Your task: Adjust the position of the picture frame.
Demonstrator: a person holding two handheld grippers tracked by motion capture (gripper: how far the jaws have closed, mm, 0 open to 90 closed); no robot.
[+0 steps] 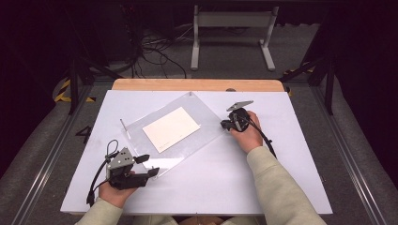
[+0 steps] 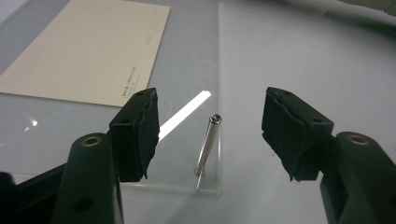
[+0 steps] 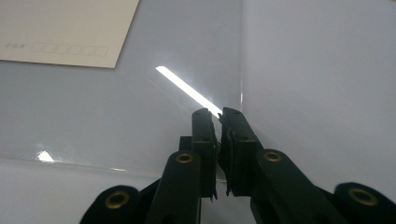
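Note:
A clear acrylic sheet (image 1: 202, 117) lies at an angle on the white table (image 1: 263, 178), with a cream card (image 1: 171, 128) at its middle. A thin metal pin (image 2: 208, 144) stands upright at the sheet's (image 2: 187, 70) near corner. My left gripper (image 1: 149, 165) is open, and in the left gripper view (image 2: 210, 116) its jaws stand either side of that pin without touching it. My right gripper (image 1: 225, 124) is shut at the sheet's right corner. In the right gripper view (image 3: 217, 114) nothing shows between the jaws, which point over the sheet (image 3: 177, 46) toward the card (image 3: 60, 28).
Another thin pin (image 1: 123, 124) stands at the sheet's left corner. A wooden strip (image 1: 197, 85) runs along the table's far edge. Beyond it are a grey metal stand (image 1: 232, 33) and cables (image 1: 155, 51) on the floor.

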